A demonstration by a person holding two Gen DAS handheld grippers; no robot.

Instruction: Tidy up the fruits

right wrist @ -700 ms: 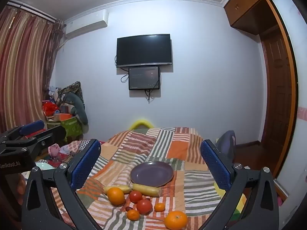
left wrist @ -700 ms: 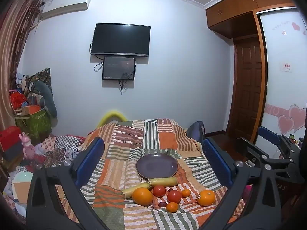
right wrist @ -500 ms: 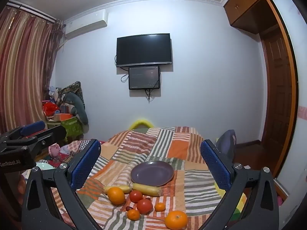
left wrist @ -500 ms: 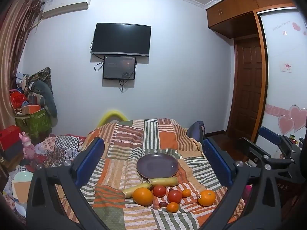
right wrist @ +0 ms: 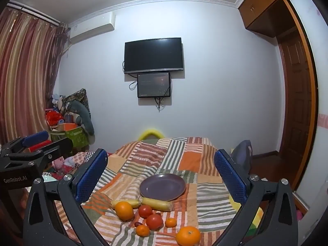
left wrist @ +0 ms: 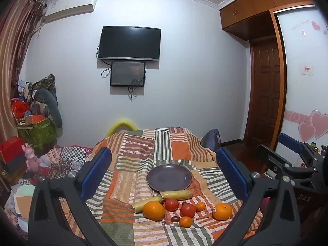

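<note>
An empty purple plate point(left wrist: 169, 177) point(right wrist: 162, 187) lies on a striped patchwork cloth point(left wrist: 139, 149) point(right wrist: 205, 201). In front of it lie two yellow corn cobs point(left wrist: 175, 194) point(right wrist: 156, 203), two big oranges point(left wrist: 153, 210) point(left wrist: 222, 211), two red tomatoes point(left wrist: 171, 204) point(left wrist: 187, 210), two small mandarins point(left wrist: 200, 206) point(left wrist: 185, 221) and a dark date point(left wrist: 175, 218). My left gripper point(left wrist: 164, 170) and right gripper point(right wrist: 161, 173) both hang open above the cloth, well short of the fruit, holding nothing. The other gripper's body shows at each view's edge.
A dark chair back point(left wrist: 211, 141) stands at the table's right side and a yellow one point(left wrist: 122, 124) at its far end. Boxes, bags and toys point(left wrist: 32, 127) pile up on the left. A wooden door point(left wrist: 264, 94) is at the right.
</note>
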